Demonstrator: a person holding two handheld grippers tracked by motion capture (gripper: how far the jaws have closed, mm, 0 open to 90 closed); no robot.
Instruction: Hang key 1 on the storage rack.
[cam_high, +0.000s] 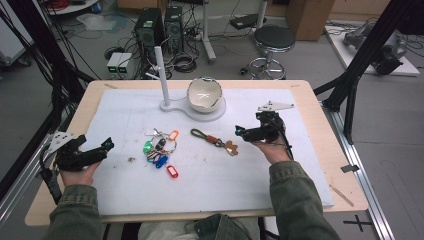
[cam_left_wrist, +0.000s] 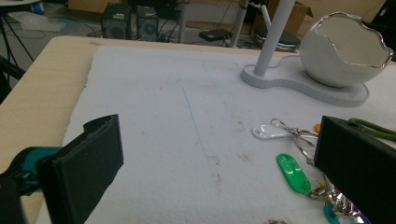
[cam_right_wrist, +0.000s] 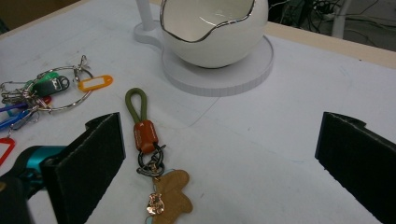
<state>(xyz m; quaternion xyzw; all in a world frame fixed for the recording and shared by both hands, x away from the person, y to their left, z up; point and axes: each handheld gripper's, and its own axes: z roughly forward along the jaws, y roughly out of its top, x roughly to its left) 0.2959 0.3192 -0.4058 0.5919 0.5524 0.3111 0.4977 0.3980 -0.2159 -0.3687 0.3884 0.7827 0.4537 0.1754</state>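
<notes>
Hovering low over the white foam mat (cam_high: 210, 170), both claws stand released with nothing between their jaws; the right gripper (cam_right_wrist: 219, 154) points at the green-loop keychain (cam_right_wrist: 148, 154), which lies flat just ahead of its left jaw and inside the gap, while the left gripper (cam_left_wrist: 215, 163) has the bunch of keys with coloured tags (cam_left_wrist: 303, 177) just ahead of its right jaw.

Judging from this, the likeliest slip is a closing jaw pushing the keychain along the smooth mat rather than pinching it, since it lies so flat; a grab at the tan gingerbread charm (cam_right_wrist: 170, 198) alone might leave the rest swinging on its ring. On the left, the loose tags could snag or spill from a partial hold.

The right gripper view resolves the orange leather band and dark ring of the keychain, mere specks in the high view; the high view (cam_high: 216, 141) alone lays out both claws (cam_high: 241, 131) (cam_high: 107, 145) well apart, with the eggshell-shaped bowl (cam_high: 204, 94) and white post (cam_high: 161, 75) beyond them.
</notes>
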